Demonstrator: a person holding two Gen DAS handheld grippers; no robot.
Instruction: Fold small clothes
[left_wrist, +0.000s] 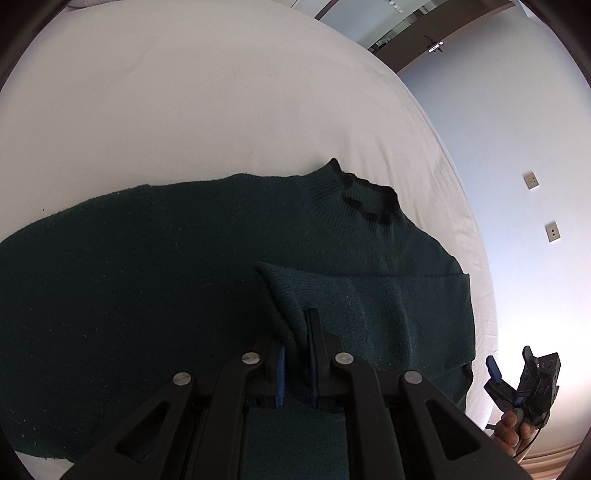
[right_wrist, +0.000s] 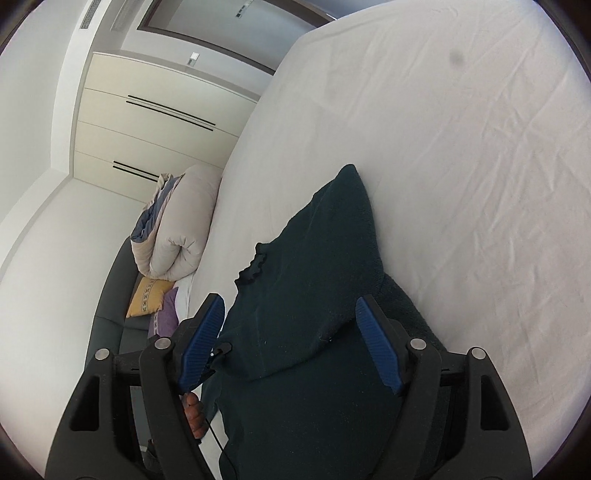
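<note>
The sweater (left_wrist: 184, 266) lies flat on the bed (left_wrist: 184, 110), collar at 1 o'clock in the left wrist view. The left gripper (left_wrist: 295, 354) pinches the sleeve (left_wrist: 351, 291) folded across the body; the right gripper (right_wrist: 290, 339) stands wide, pads clear of the cloth. Risk, I judge: the pinched knit could drag on release and undo the fold

You are in a home bedroom: a white-sheeted bed (right_wrist: 443, 147), a built-in wardrobe (right_wrist: 147, 122), a rolled duvet (right_wrist: 181, 229) and cushions (right_wrist: 149, 295) on a dark sofa (right_wrist: 110, 295).
</note>
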